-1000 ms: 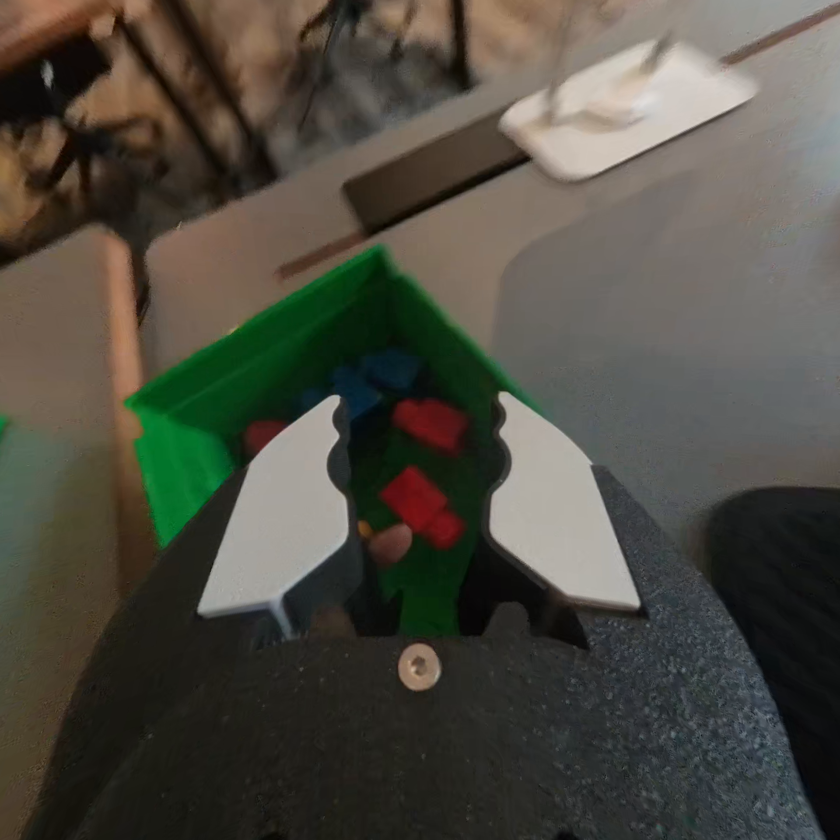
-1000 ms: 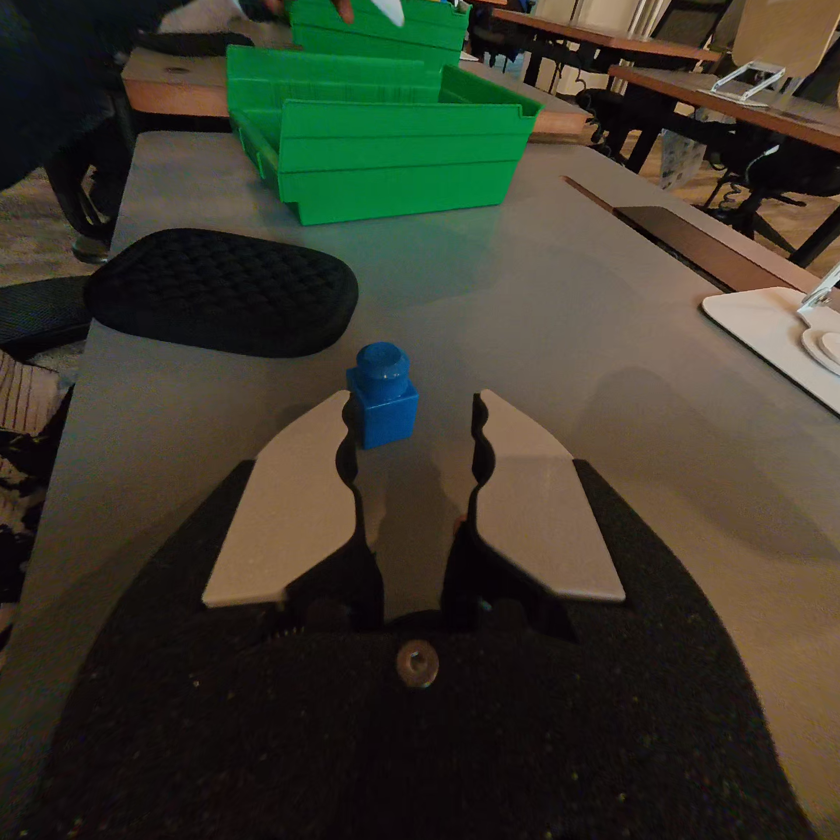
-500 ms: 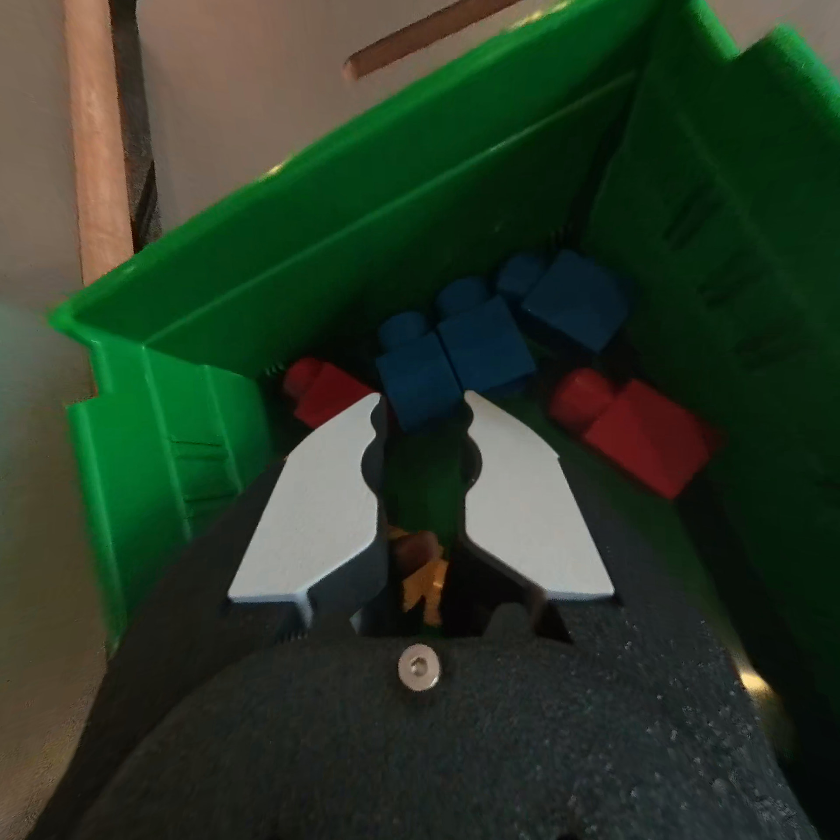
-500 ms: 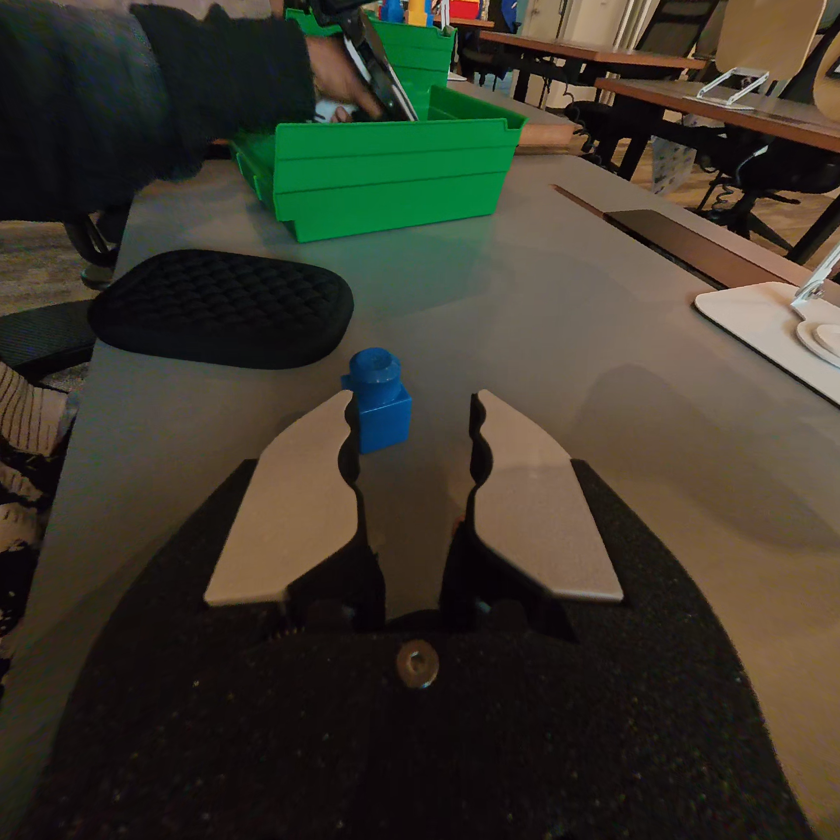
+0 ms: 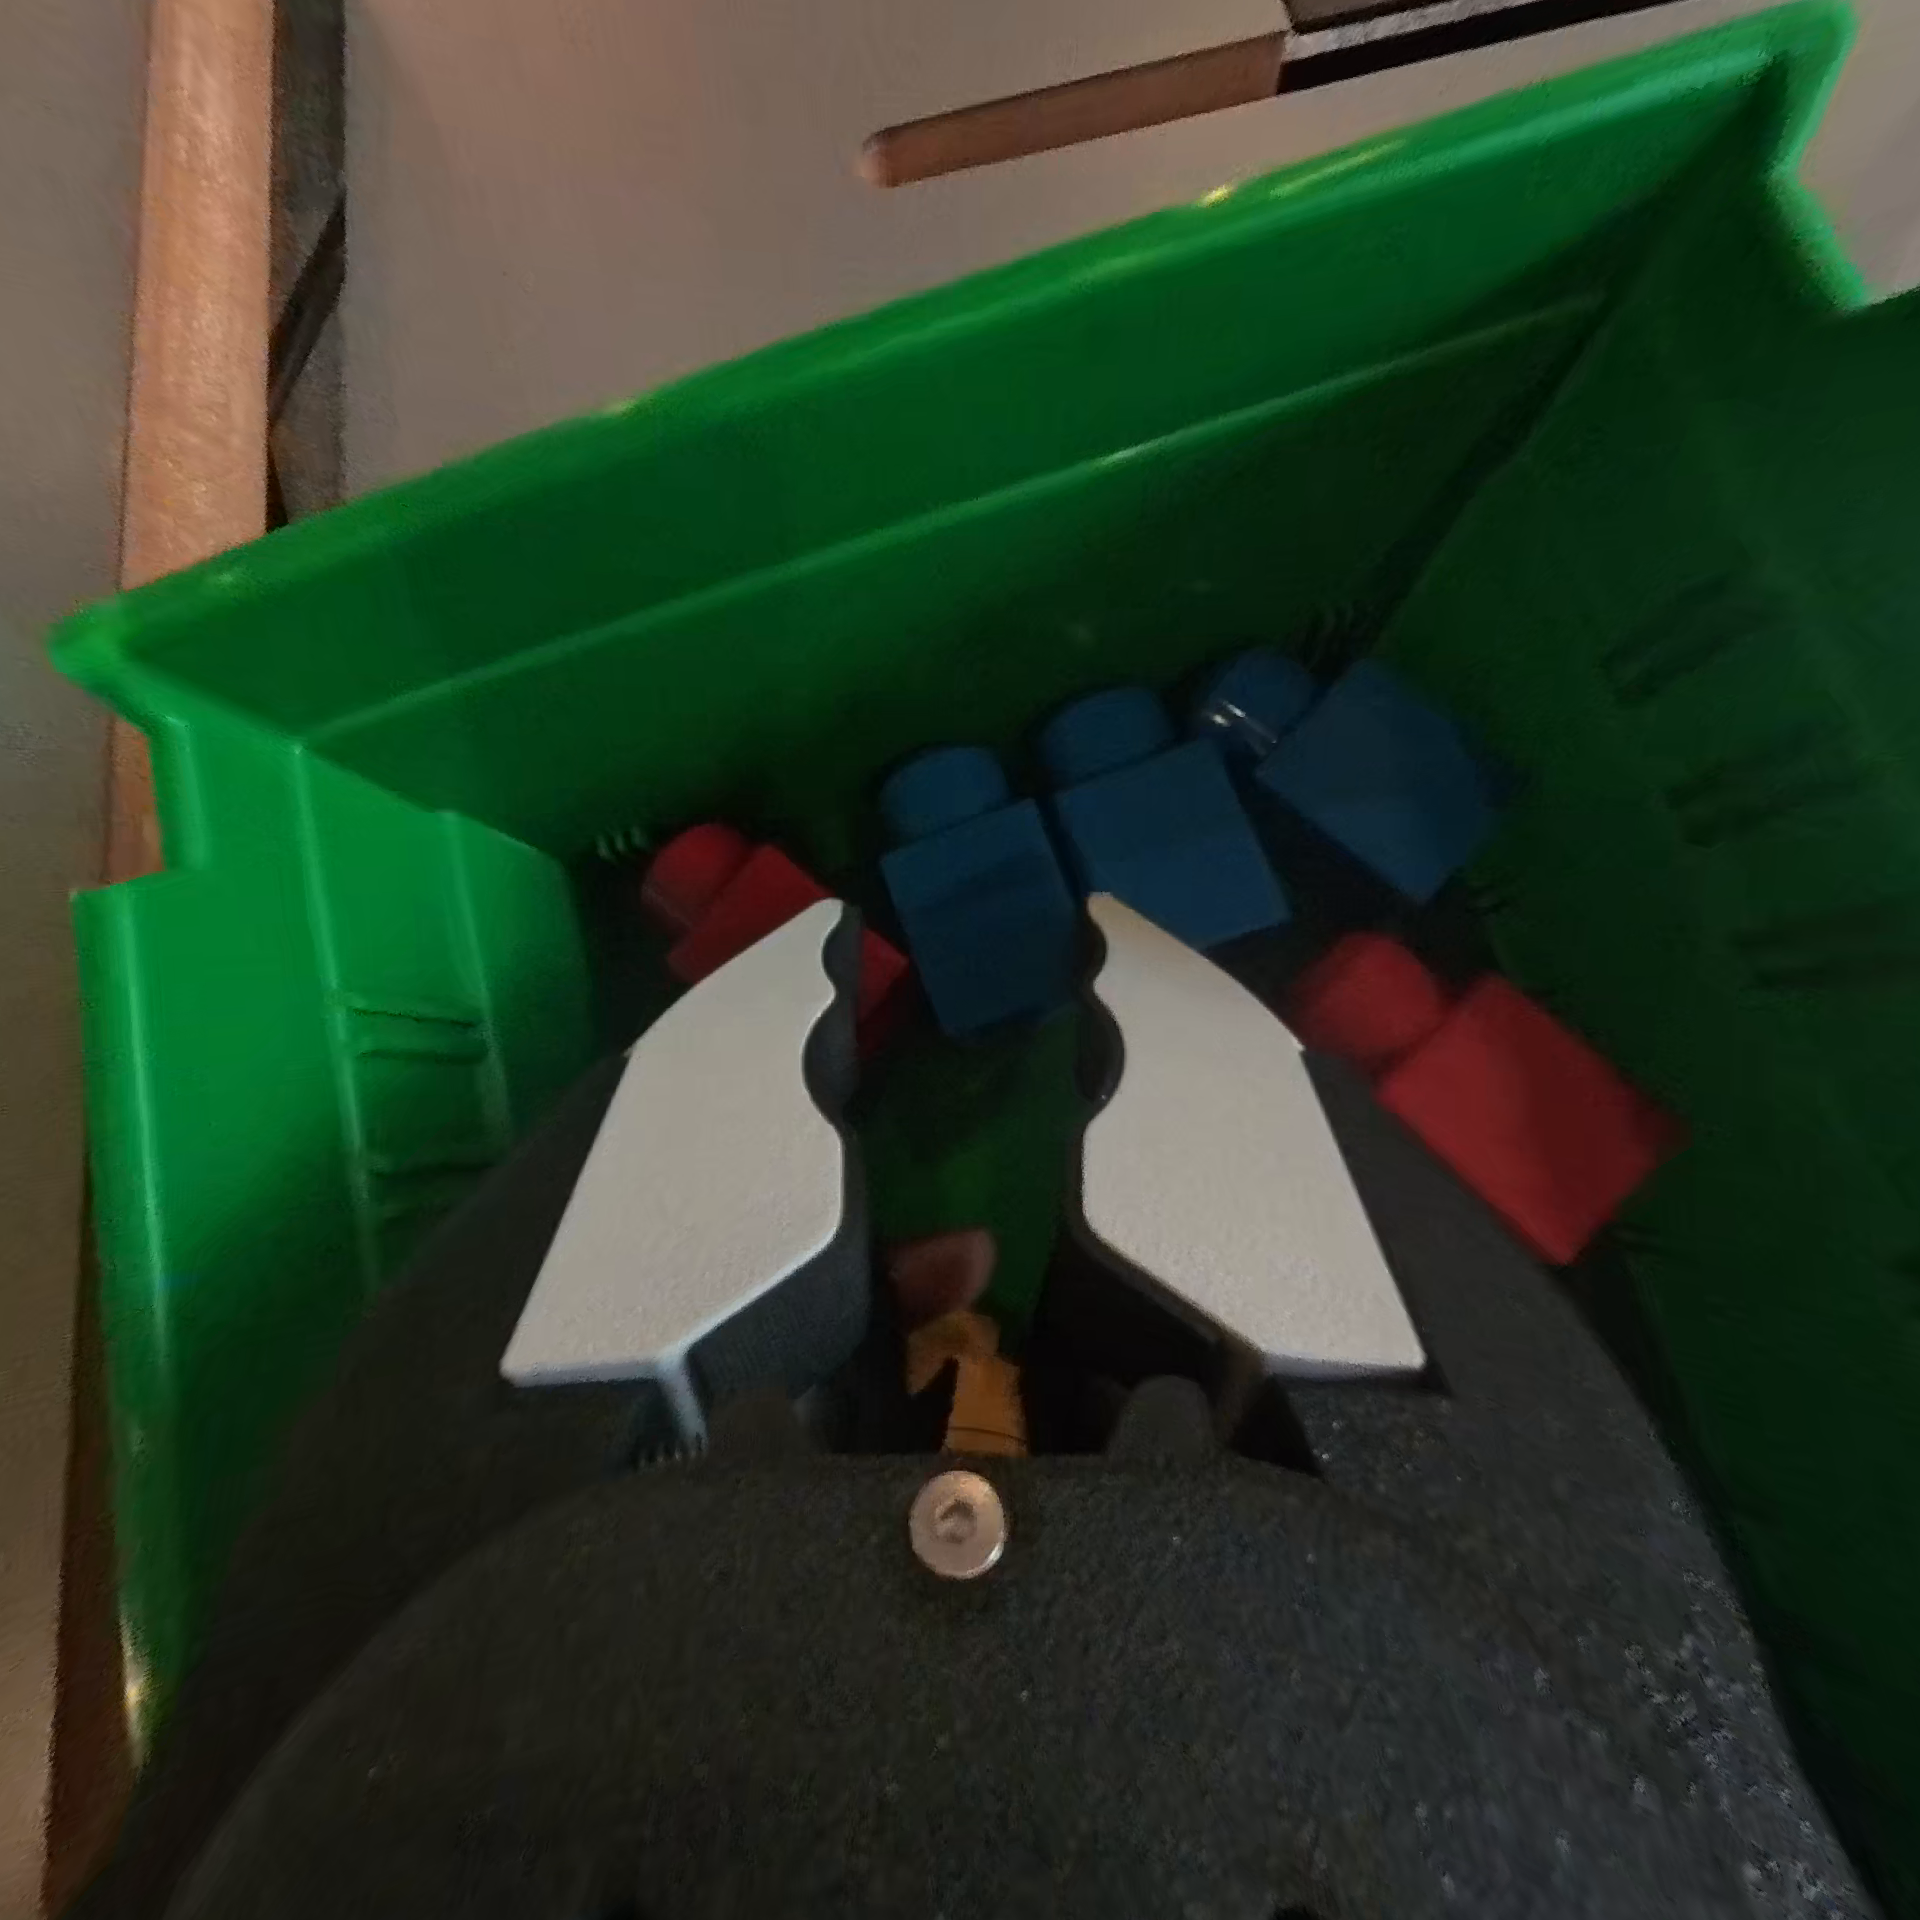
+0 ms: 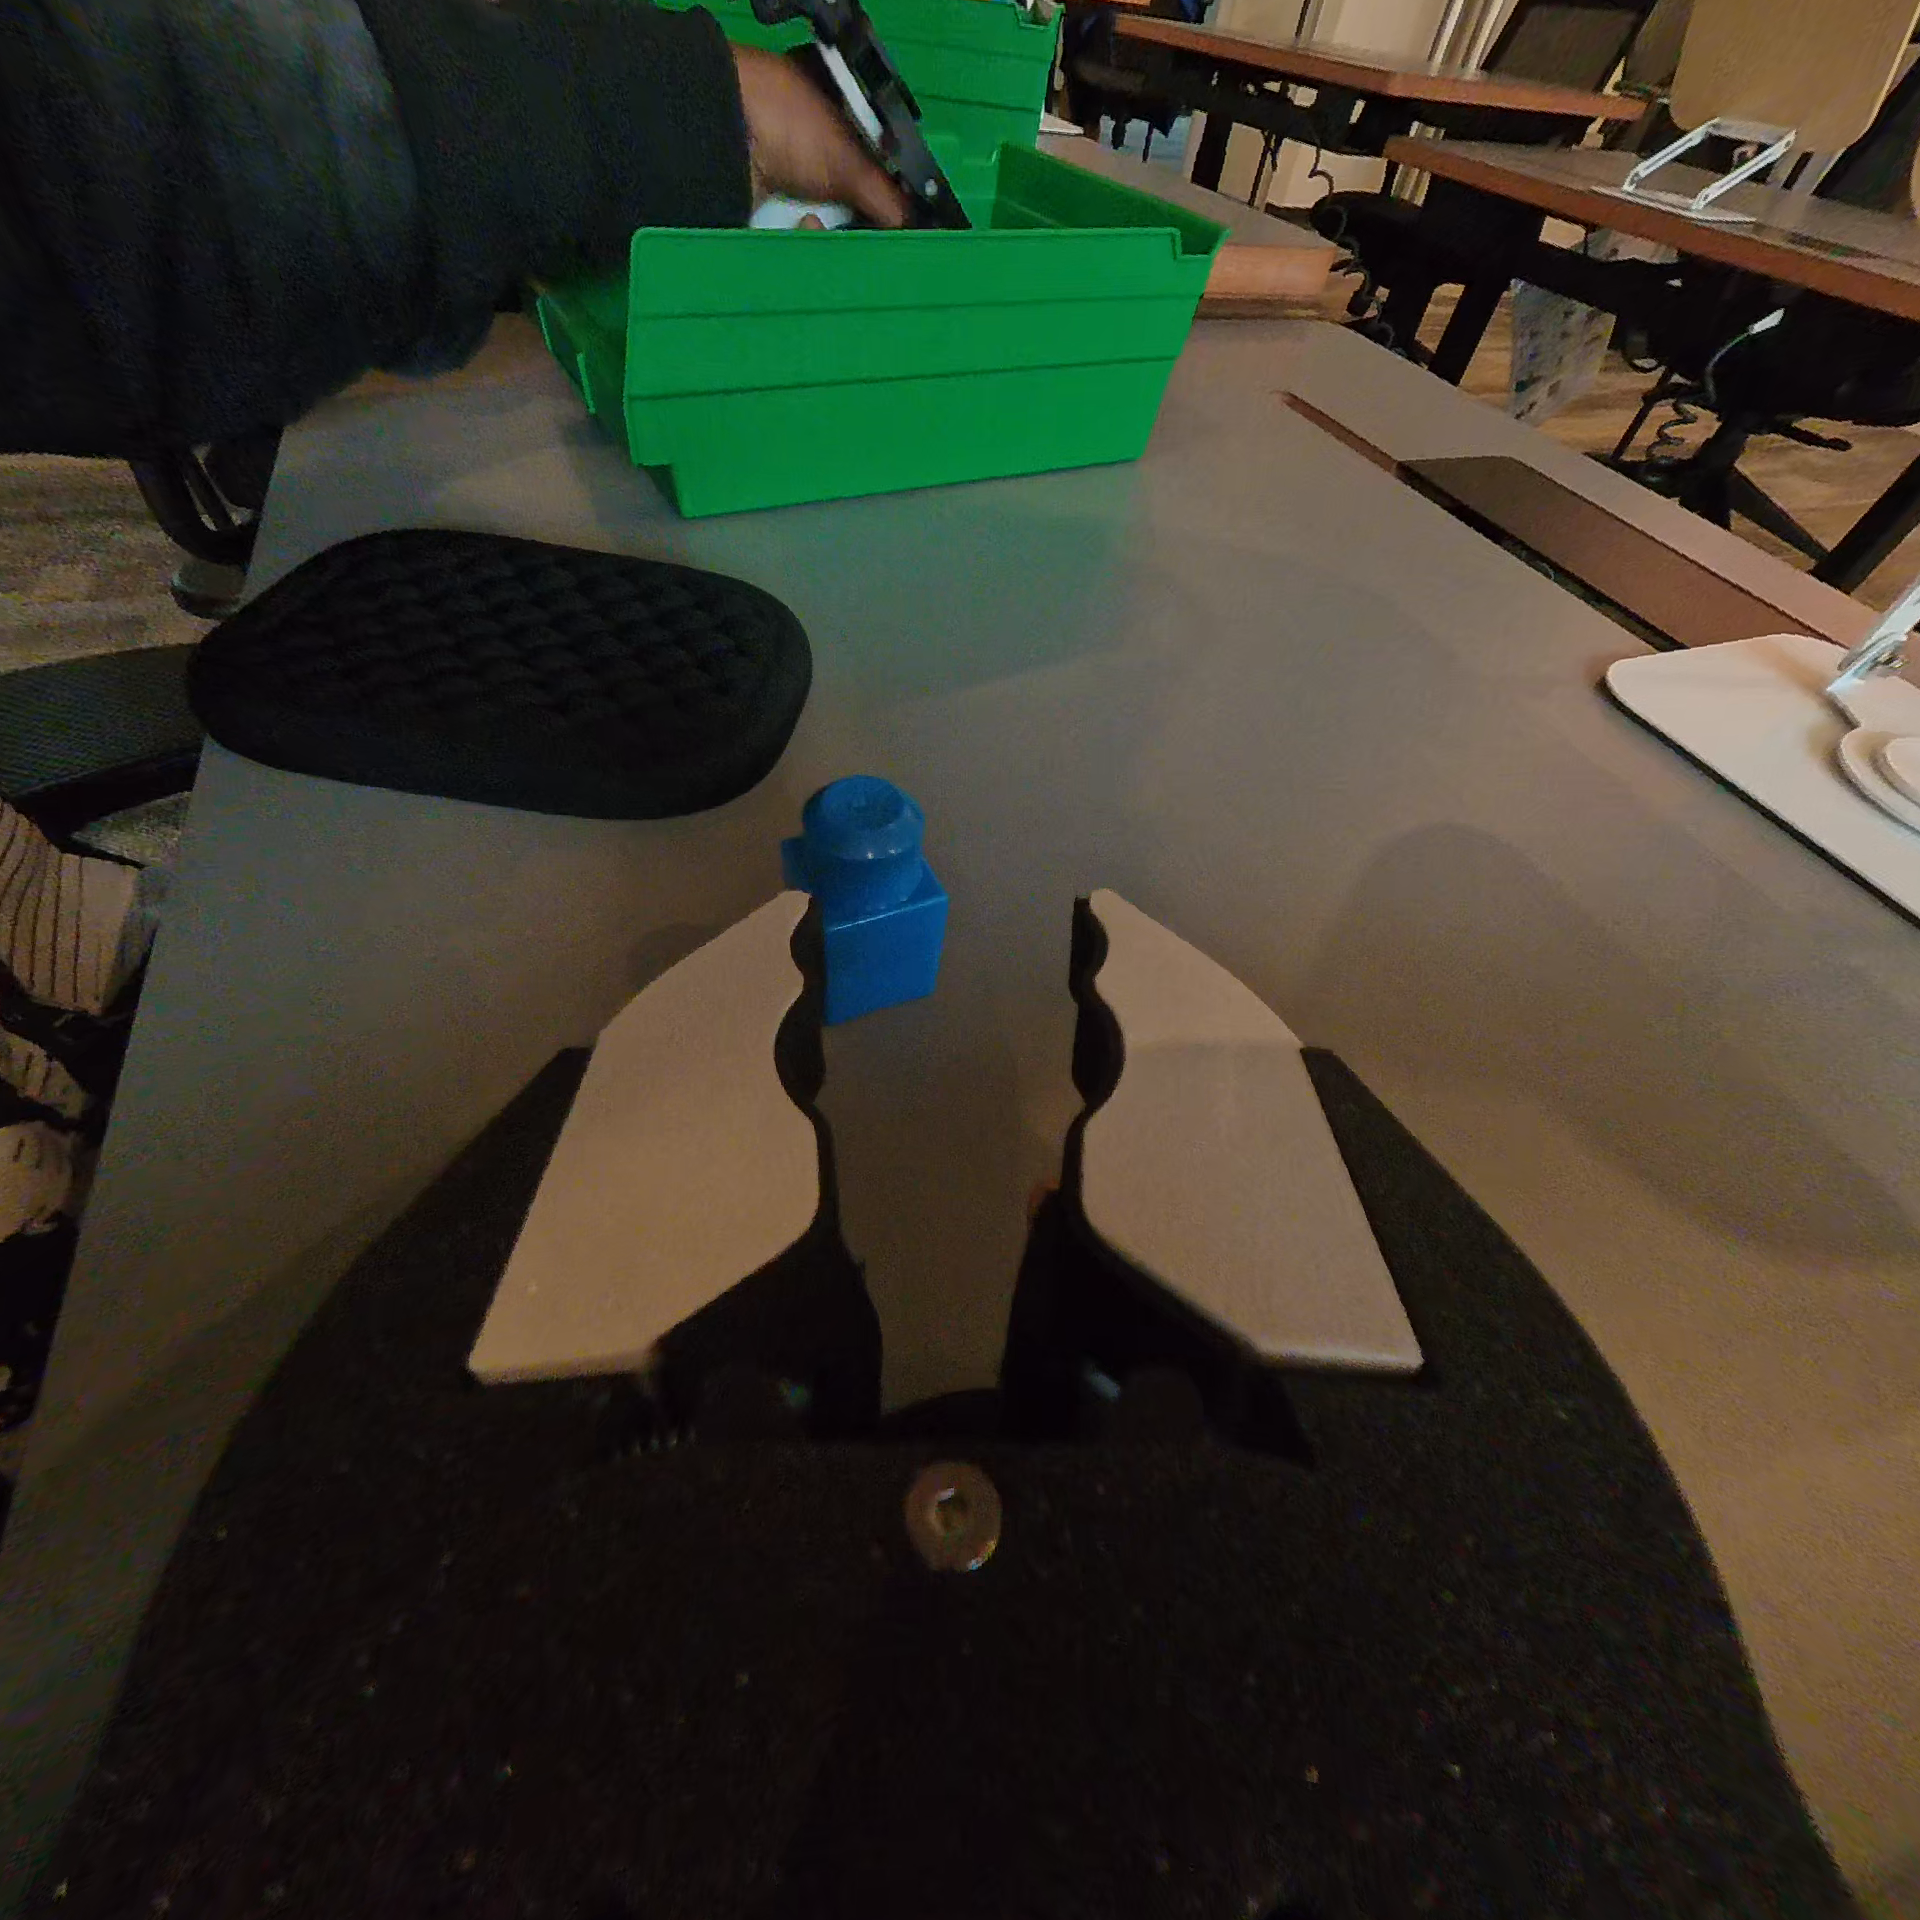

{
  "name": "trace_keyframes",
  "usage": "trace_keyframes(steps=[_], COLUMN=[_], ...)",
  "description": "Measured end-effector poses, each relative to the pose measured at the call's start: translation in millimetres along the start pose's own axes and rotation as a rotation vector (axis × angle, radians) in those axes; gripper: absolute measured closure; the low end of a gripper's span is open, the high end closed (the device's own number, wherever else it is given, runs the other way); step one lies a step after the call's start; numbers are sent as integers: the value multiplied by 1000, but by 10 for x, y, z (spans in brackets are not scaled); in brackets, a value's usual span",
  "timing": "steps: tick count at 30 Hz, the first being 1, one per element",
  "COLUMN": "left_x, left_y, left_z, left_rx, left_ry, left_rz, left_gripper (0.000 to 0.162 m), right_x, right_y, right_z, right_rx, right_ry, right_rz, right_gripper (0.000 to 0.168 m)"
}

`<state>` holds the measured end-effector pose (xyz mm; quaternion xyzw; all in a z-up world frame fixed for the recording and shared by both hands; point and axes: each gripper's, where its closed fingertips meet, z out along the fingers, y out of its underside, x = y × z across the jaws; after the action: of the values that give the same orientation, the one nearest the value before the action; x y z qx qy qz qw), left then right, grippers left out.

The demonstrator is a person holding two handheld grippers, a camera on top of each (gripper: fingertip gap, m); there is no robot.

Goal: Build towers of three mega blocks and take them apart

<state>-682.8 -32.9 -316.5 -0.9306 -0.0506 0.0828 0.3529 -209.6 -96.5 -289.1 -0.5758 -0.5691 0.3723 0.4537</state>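
Blue mega block [image 5: 977, 914] in the green bin [image 5: 727, 582] now sits at the tips of the left gripper [image 5: 964, 920], jaws narrowed but not clamped, so pickup looks imminent; right gripper [image 6: 940, 914] waits open beside the tabletop blue block [image 6: 873, 914].

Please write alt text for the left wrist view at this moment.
The left hand-held gripper, open, reaches into a green bin with its tips on either side of a blue block. Two more blue blocks lie beyond it, and a red block lies on each side.
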Motion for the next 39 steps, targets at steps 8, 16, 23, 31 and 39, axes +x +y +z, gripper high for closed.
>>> trace_keyframes(steps=[8,16,23,31,39], left_x=[-47,-34,-21,-3,57], left_y=[-5,55,109,87,113], left_z=[-13,67,82,123,198], left_rx=[-43,-143,-220,-193,-143], left_ry=[-52,-73,-65,-11,18], left_rz=[34,80,342,497,735], left_gripper=[122,116,111,110,117], right_x=[-1,4,2,12,14], right_y=[-12,-29,-41,-66,-59], right_z=[-7,-21,-31,-55,-50], right_rx=[9,22,33,57,52], right_ry=[1,8,7,14,8], right_rz=[-1,-5,-6,-5,2], right_gripper=[124,124,124,125,125])
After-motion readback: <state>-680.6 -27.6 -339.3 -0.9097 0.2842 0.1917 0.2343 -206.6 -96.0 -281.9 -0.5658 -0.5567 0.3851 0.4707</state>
